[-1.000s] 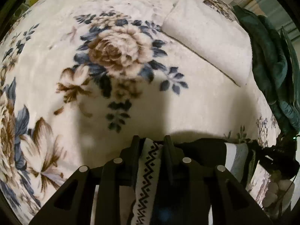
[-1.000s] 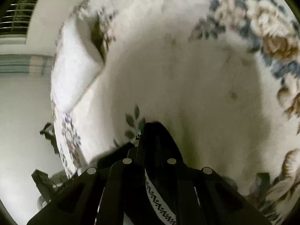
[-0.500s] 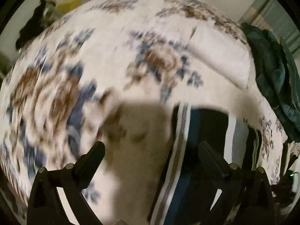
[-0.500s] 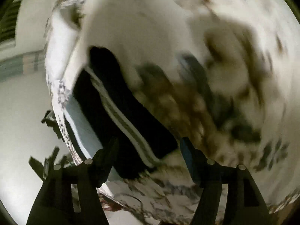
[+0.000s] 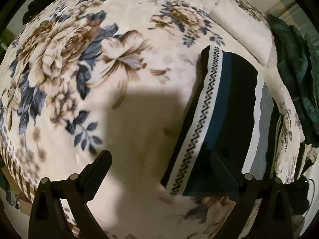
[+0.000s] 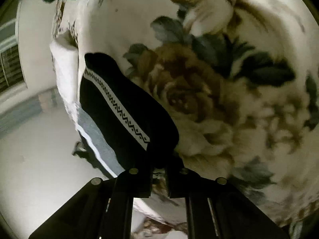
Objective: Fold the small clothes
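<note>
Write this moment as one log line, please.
left tool: open, empty, above floral blanket | right tool: jaws just closed, pinching near end of dark garment | dark garment: lying on floral blanket

Home bedroom. Bed covered by a plush cream blanket with brown-and-blue rose print (image 5: 83, 63), spread ahead of the fingers. Plain white pillow (image 5: 245, 29) beyond them, dark green crumpled fabric (image 5: 293, 63) at the far right edge.

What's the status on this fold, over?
Left gripper open, empty. Right gripper just closed, apparently pinching the near end of the dark garment. It lies folded near the blanket edge. Nothing in the way.
</note>
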